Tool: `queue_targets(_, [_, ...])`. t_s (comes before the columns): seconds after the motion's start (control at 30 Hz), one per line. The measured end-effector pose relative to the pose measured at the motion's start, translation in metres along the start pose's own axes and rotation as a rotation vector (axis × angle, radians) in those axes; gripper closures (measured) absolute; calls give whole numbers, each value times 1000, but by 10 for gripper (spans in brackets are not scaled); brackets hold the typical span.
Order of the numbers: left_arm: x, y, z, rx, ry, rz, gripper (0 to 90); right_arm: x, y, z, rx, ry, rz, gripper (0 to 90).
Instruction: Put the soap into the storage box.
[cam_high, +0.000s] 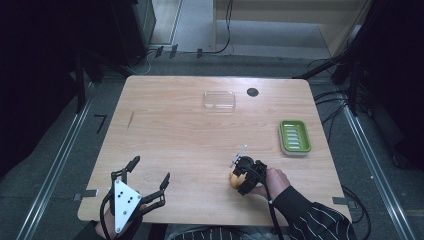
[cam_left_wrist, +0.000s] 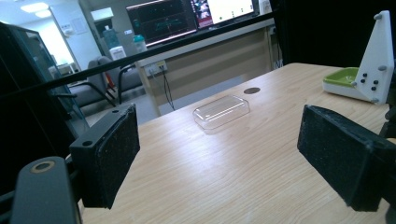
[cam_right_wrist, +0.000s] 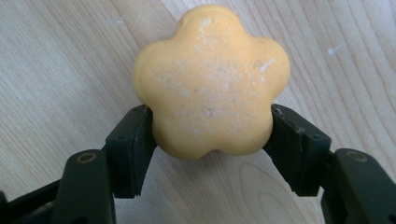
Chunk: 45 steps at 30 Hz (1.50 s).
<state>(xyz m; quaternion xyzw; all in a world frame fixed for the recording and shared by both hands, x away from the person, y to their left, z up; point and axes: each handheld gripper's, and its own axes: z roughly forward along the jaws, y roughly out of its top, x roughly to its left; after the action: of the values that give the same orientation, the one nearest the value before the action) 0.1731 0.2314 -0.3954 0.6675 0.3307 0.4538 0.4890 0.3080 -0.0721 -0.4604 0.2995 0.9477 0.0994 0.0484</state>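
An orange flower-shaped soap (cam_right_wrist: 210, 79) lies on the wooden table (cam_high: 170, 130) near the front right. My right gripper (cam_right_wrist: 212, 121) is shut on it, one black pad pressing on each side of its lower lobes. From above, the right gripper (cam_high: 240, 176) points down over the soap (cam_high: 233, 180), with a hand in a striped sleeve behind it. My left gripper (cam_high: 151, 169) rests at the front left corner, open wide with nothing between its pads (cam_left_wrist: 112, 154).
A clear plastic lid (cam_high: 219, 99) lies at the far middle of the table, beside a small black round hole (cam_high: 252, 92). A green ribbed soap dish (cam_high: 295, 136) sits near the right edge. Bare wood lies between the lid (cam_left_wrist: 222, 111) and my left gripper.
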Motion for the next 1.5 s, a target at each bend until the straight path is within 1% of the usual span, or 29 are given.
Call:
queue_targets(0.07, [0, 0, 0, -1, 0, -1, 130, 0, 1, 2, -3, 0, 1, 348])
queue_targets(0.13, [0, 0, 0, -1, 0, -1, 130, 1, 2, 2, 6, 0, -3, 350])
queue_targets(0.27, [0, 0, 0, 0, 0, 0, 130, 2, 2, 3, 7, -6, -1, 364])
queue_targets(0.4, [0, 0, 0, 0, 0, 0, 130, 2, 2, 4, 10, -12, -9, 384])
queue_targets(0.5, [0, 0, 0, 1, 2, 0, 130, 2, 2, 4, 6, -14, -15, 392])
queue_targets(0.53, [0, 0, 0, 0, 1, 1, 130, 2, 2, 4, 6, -17, -26, 396])
queue_targets(0.83, [0, 0, 0, -1, 1, 1, 130, 2, 0, 3, -2, -20, -22, 405])
queue_targets(1.03, [1, 0, 0, -2, 1, -2, 130, 3, 0, 2, 0, -15, -35, 406])
queue_targets(1.13, [0, 0, -1, -3, 2, -1, 130, 4, 0, 1, -7, -21, -40, 406])
queue_targets(1.3, [0, 0, -1, -6, 3, -4, 130, 1, -2, -4, -21, -28, -30, 406])
queue_targets(1.47, [1, 0, -1, -7, 4, -5, 130, -7, -7, -8, -31, -48, -3, 406])
queue_targets(1.5, [1, 0, -1, -7, 5, -4, 130, -8, -8, -9, -27, -53, 4, 405])
